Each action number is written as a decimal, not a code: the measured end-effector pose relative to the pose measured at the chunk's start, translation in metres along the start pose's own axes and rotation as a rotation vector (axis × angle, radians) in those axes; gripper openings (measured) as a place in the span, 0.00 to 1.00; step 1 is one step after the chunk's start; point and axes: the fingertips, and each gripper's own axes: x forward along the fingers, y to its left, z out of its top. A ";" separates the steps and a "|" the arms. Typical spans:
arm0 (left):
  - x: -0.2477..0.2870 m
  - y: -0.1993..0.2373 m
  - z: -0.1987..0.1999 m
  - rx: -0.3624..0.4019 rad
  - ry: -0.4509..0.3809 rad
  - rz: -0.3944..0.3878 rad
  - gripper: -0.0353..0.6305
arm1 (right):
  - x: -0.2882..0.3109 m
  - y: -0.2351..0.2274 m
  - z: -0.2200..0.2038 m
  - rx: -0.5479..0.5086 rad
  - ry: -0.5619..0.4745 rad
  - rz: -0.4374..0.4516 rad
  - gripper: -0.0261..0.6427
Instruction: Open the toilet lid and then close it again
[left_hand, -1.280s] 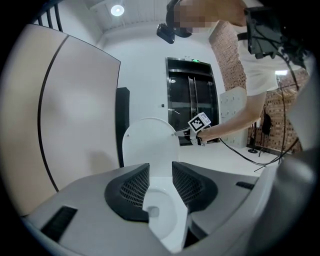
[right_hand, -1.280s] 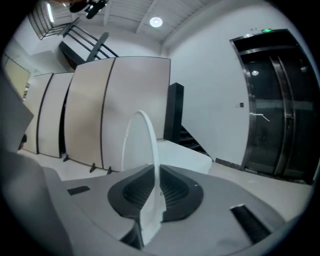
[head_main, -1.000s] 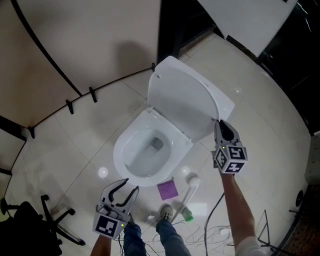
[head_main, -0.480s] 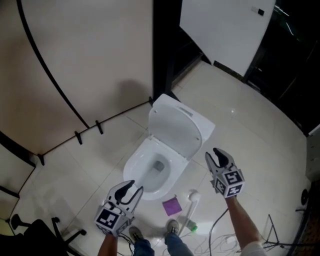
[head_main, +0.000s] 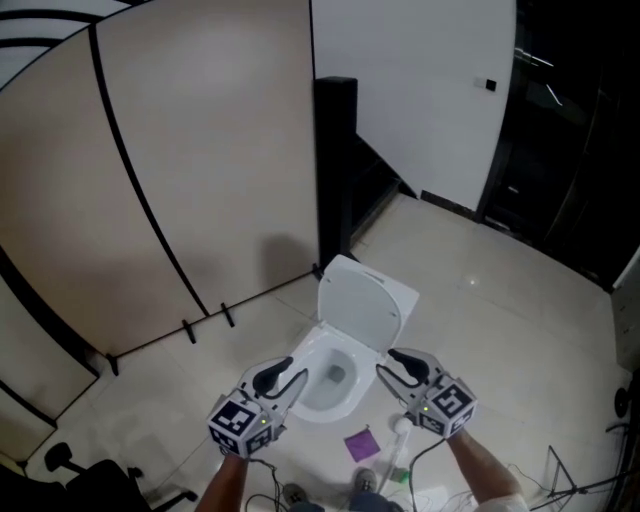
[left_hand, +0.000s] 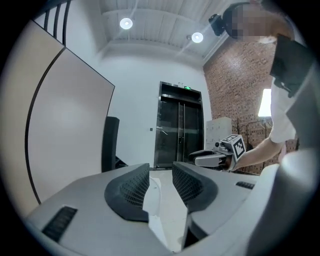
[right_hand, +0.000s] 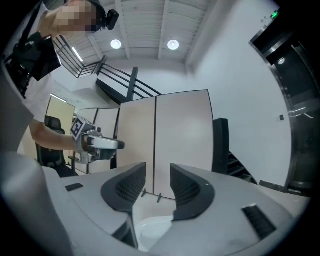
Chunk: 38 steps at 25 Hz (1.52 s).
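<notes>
Toilet lid (head_main: 366, 305) stands raised behind the open bowl (head_main: 328, 388), down on the floor, well below both tongs. Left tongs (head_main: 289, 373): jaws apart, nothing between them. Right tongs (head_main: 389, 362): jaws have just been opening, apart, empty too. Lid judged a stiff, smooth plastic shell, light, swinging on a rear hinge; likely slick to pinch. Best hold looks to be the free upper edge, far from the hinge; ease it down, else it may slam.
</notes>
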 end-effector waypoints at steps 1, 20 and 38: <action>-0.004 -0.005 0.005 0.012 0.002 -0.008 0.26 | -0.003 0.013 0.004 -0.001 -0.001 0.015 0.26; -0.038 -0.044 -0.003 -0.002 0.018 -0.035 0.25 | -0.006 0.074 0.006 -0.069 0.046 0.060 0.26; -0.016 -0.053 -0.005 -0.023 0.000 -0.008 0.25 | -0.012 0.050 -0.012 -0.036 0.067 0.076 0.26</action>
